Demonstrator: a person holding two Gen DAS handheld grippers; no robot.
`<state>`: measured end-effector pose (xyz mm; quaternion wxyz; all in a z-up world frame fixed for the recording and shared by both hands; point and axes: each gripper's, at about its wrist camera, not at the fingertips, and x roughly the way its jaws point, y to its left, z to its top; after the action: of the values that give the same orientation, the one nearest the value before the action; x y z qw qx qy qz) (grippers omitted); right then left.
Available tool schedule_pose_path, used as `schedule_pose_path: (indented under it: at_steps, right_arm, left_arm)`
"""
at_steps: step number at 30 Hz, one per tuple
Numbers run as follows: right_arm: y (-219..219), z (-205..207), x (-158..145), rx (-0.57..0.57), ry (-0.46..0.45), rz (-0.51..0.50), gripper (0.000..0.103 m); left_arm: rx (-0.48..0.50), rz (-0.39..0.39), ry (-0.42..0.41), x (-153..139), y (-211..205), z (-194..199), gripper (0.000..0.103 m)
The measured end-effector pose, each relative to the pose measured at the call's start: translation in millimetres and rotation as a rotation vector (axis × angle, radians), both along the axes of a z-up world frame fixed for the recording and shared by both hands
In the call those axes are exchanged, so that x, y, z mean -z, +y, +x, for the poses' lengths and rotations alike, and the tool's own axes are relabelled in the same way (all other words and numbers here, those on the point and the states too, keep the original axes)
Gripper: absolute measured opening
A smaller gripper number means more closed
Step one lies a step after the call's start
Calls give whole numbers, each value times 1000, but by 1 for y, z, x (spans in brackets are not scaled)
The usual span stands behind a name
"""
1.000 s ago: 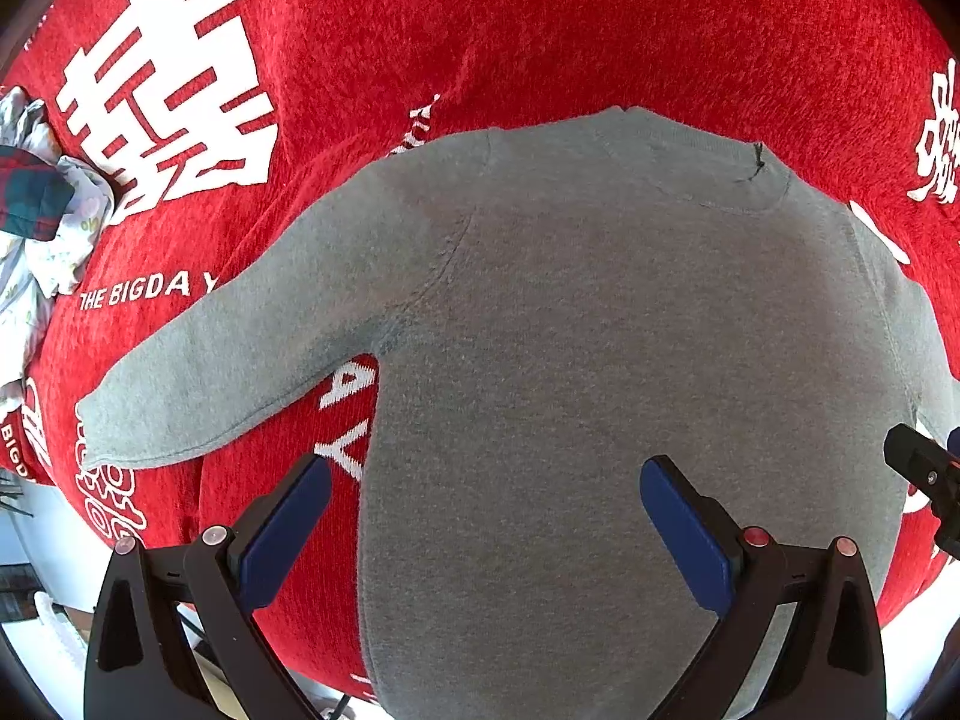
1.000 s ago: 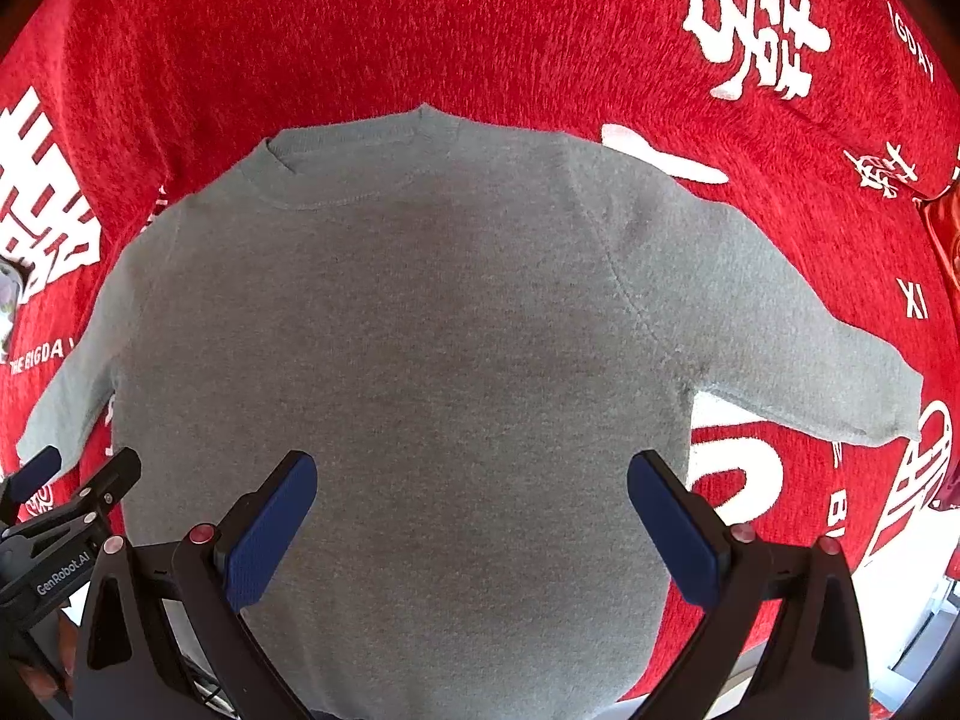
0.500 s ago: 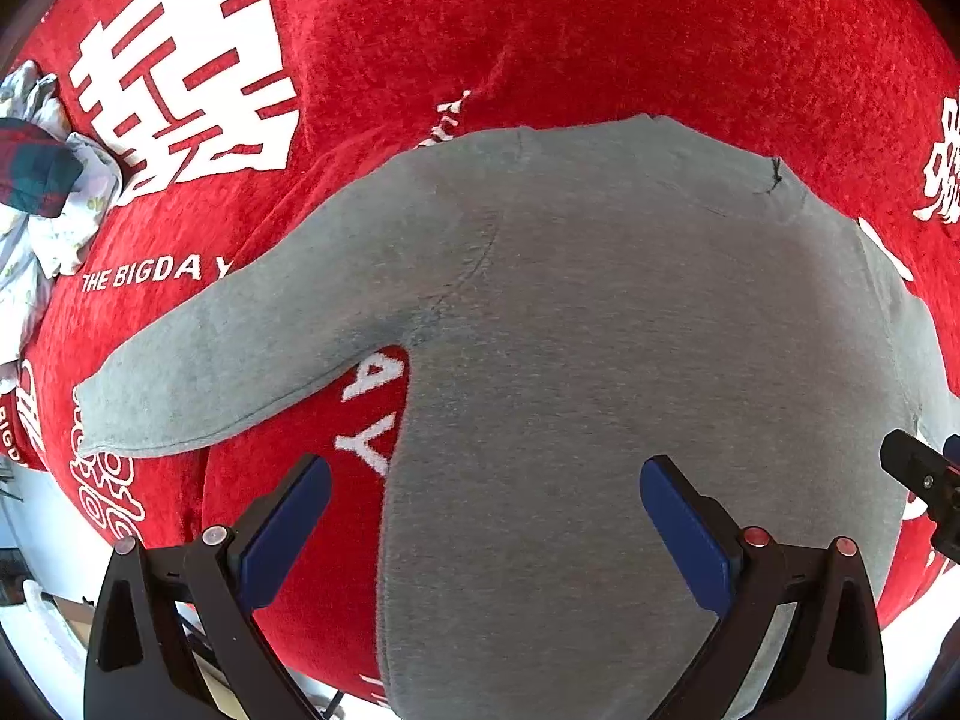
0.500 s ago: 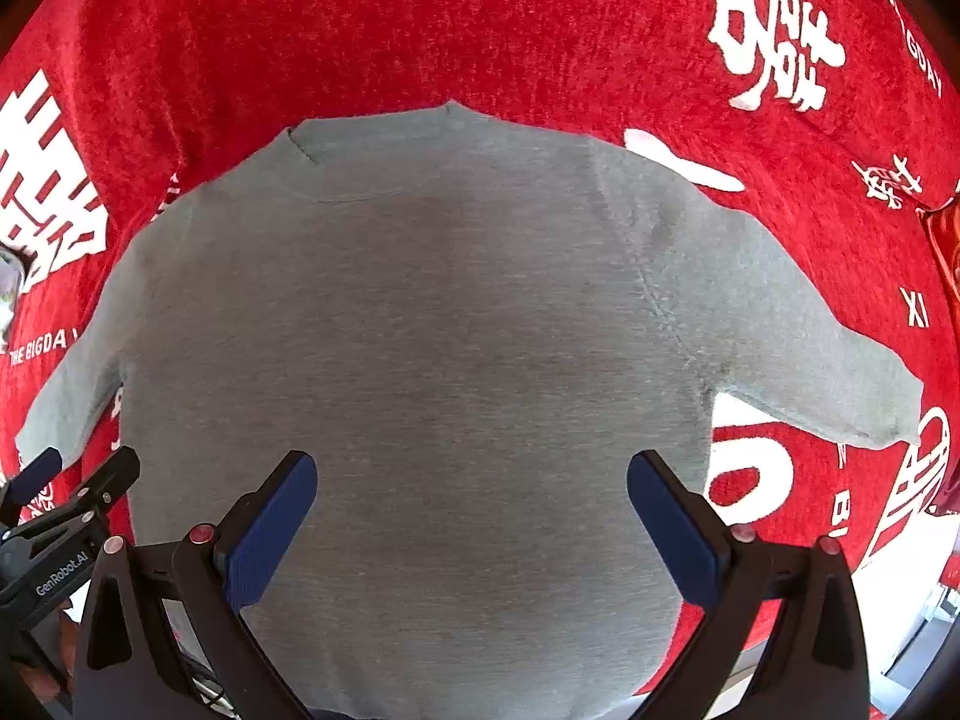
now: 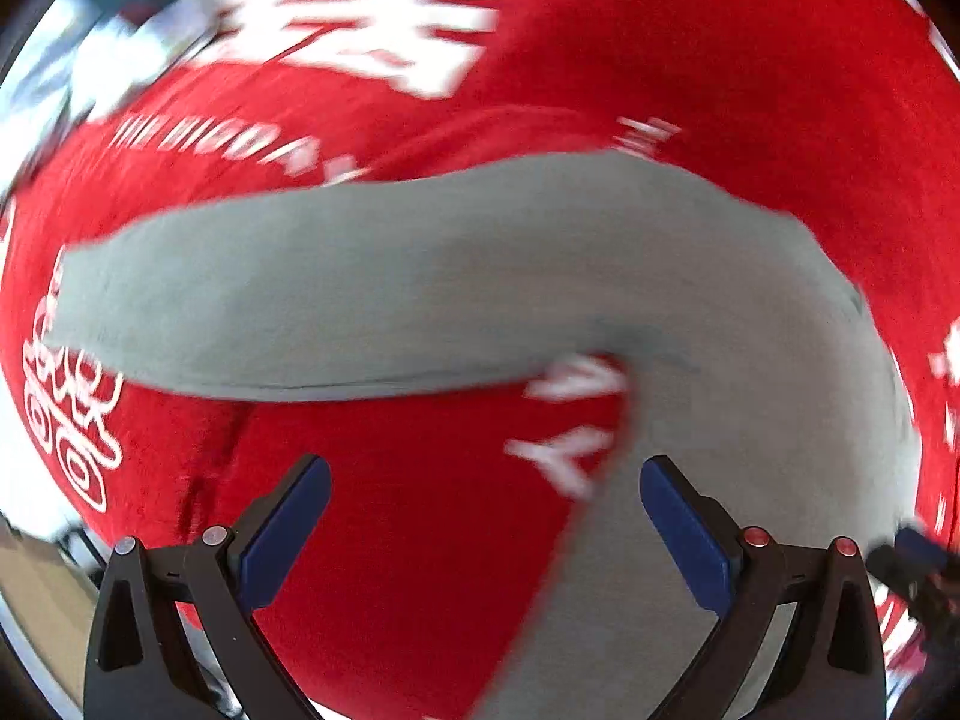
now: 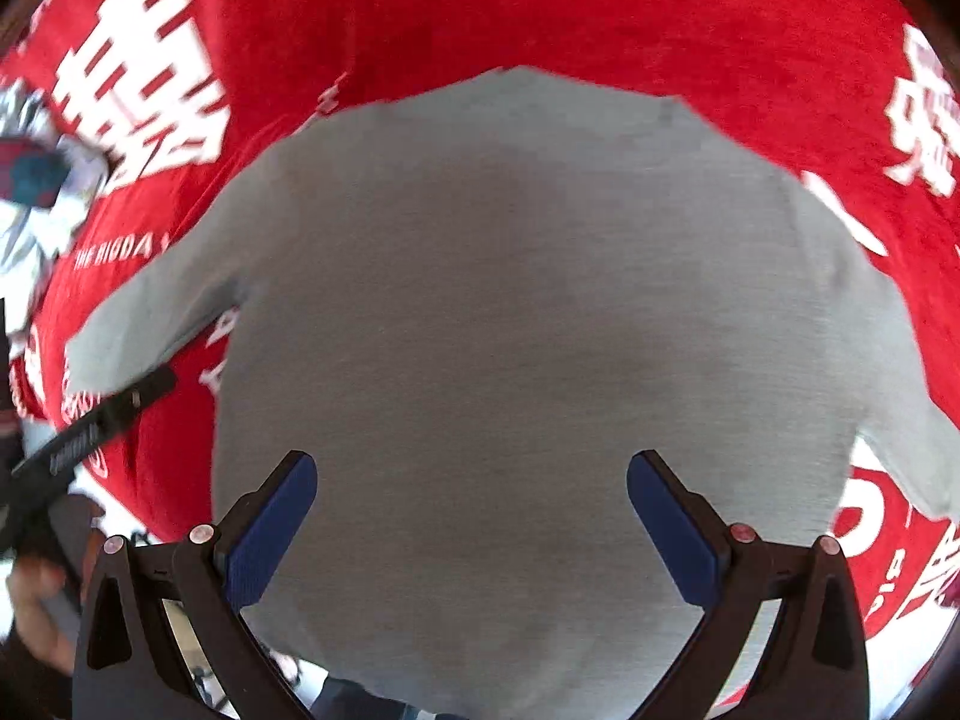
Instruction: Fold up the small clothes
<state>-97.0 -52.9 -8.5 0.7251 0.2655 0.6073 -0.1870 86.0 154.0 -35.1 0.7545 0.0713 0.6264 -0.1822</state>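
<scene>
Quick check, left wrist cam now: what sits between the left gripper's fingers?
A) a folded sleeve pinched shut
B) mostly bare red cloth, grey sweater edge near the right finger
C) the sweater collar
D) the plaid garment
B: the left gripper is open over the red printed fleece cloth, with the body edge of the grey knit sweater running past its right finger and the sleeve stretched out above.

Bright, even daylight with little glare, both fisheye views bowing hard toward dark corners, heavy motion smear across the left wrist view, worst from nine to twelve o'clock, and the right wrist view softly blurred.
</scene>
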Motion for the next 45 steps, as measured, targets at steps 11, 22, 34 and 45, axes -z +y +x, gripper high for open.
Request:
schedule_pose_path:
  at_steps: [11,22,34,45]
  right_arm:
    - [44,44,19,-120,69,-8,103]
    - [46,47,15,-103,78,-7,103]
    - [4,0,-5,37,-3,14,103]
    - [-98,-95,-7,300,-60,1,103]
  left_arm:
    - [-315,-317,73,52,85,73,103]
    - [-421,-227,-72,41,129,111,5]
    - [10,-371,-299,-67,22,73,6]
    - [518,-391,-179,-47,-223,-62,6]
